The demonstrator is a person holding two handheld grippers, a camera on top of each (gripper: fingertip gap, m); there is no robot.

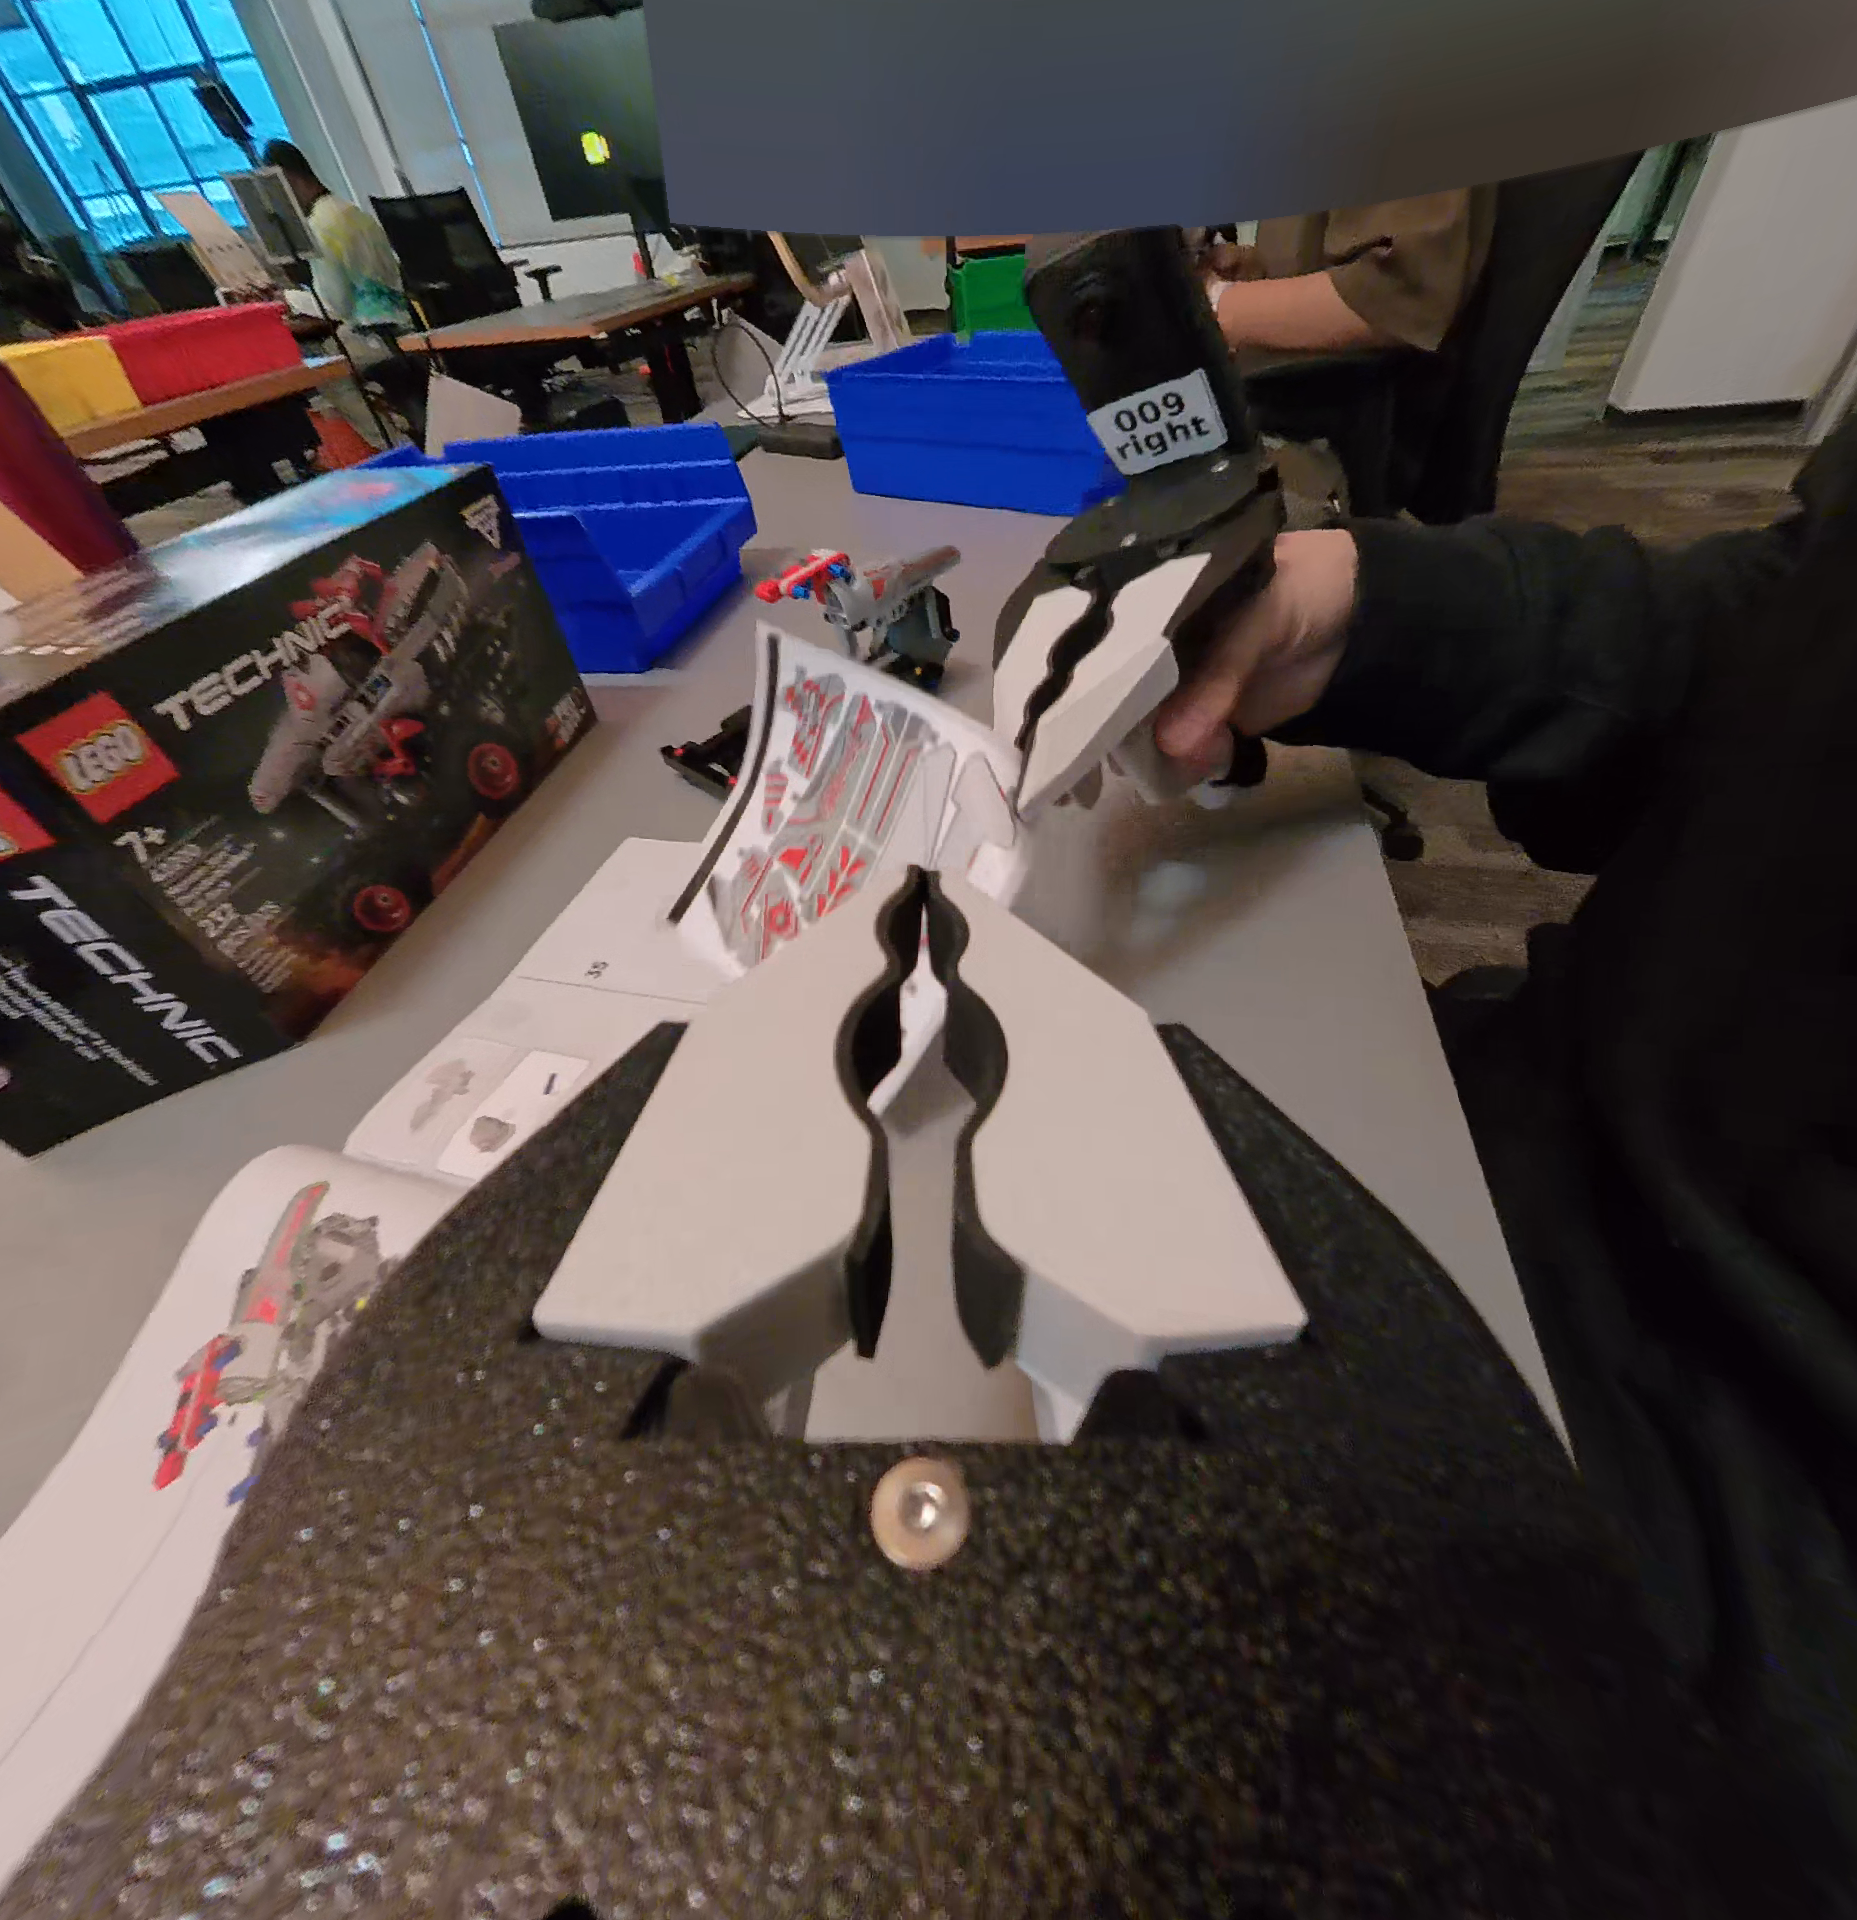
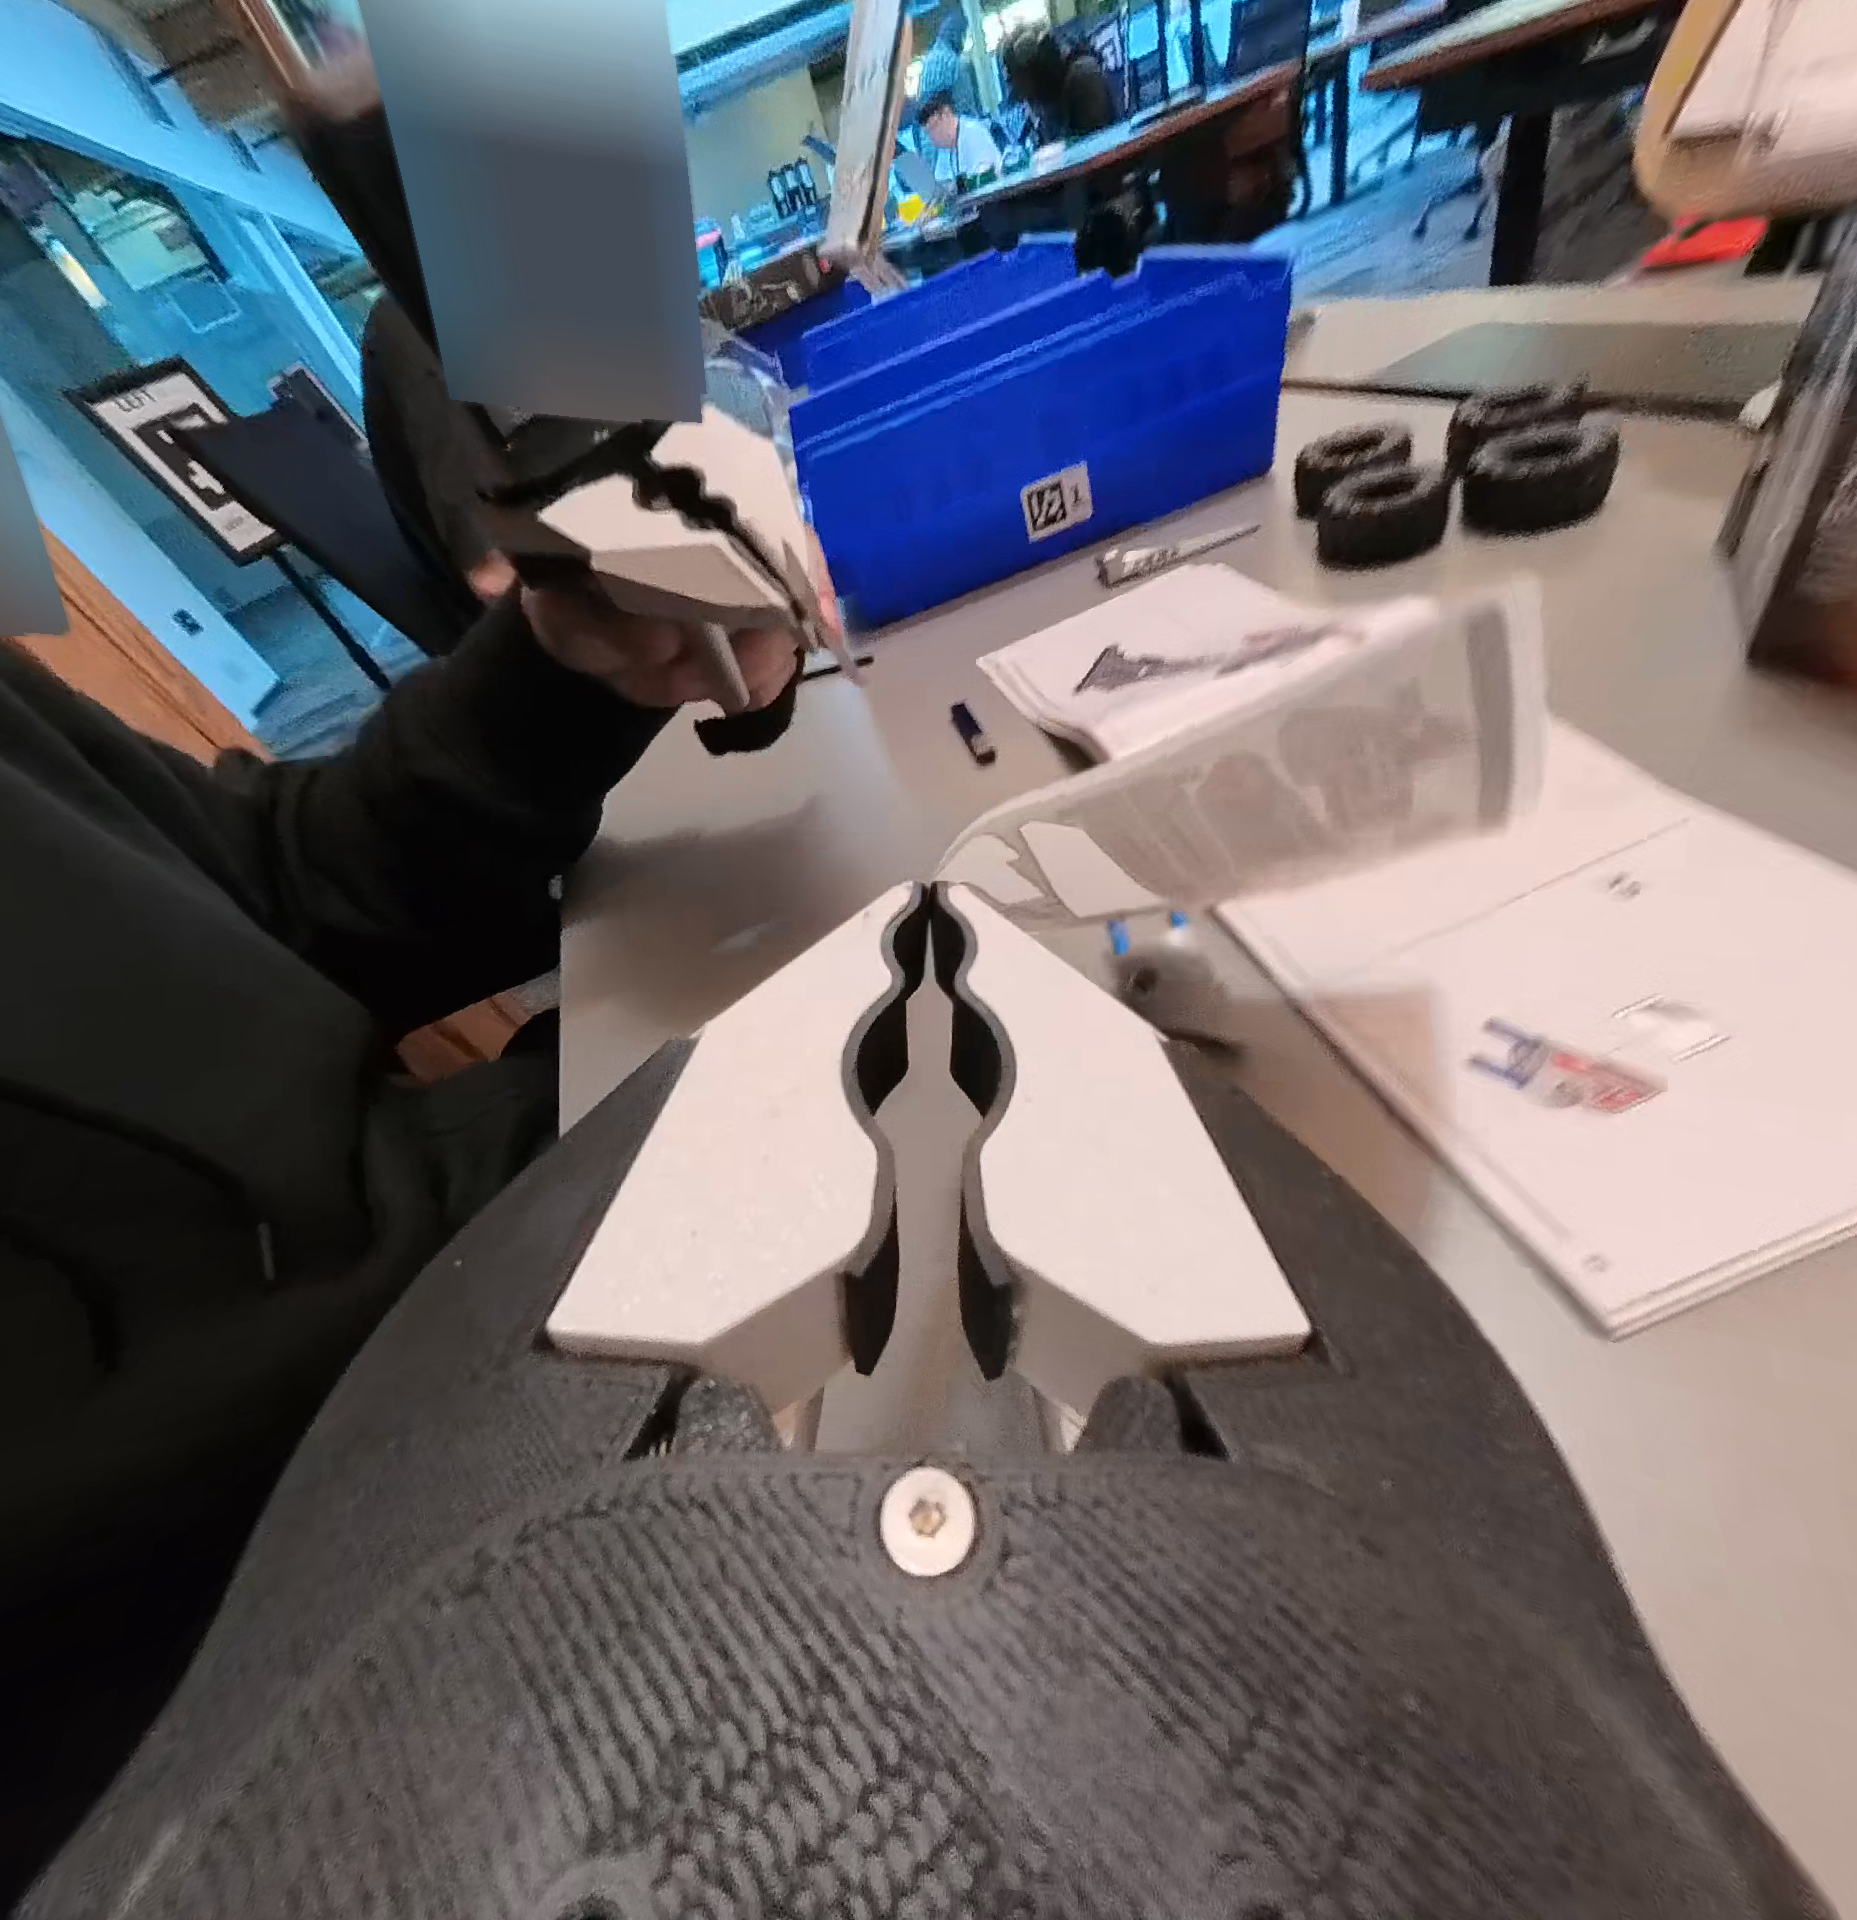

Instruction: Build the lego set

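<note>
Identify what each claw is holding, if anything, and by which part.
The right claw pinches the sticker sheet by one corner. The left claw is shut too; the sheet's lower edge runs behind its fingers, so its hold cannot be told.

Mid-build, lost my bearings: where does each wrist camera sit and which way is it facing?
Left wrist view: rides the left gripper, facing across the grey table toward the black cardboard set box; shows its own shut fingers, the right gripper, a black sleeve.
Right wrist view: rides the right gripper, facing the blue plastic bin; shows the left gripper.
Shared: the printed white sticker sheet pinched by the right gripper.
</note>
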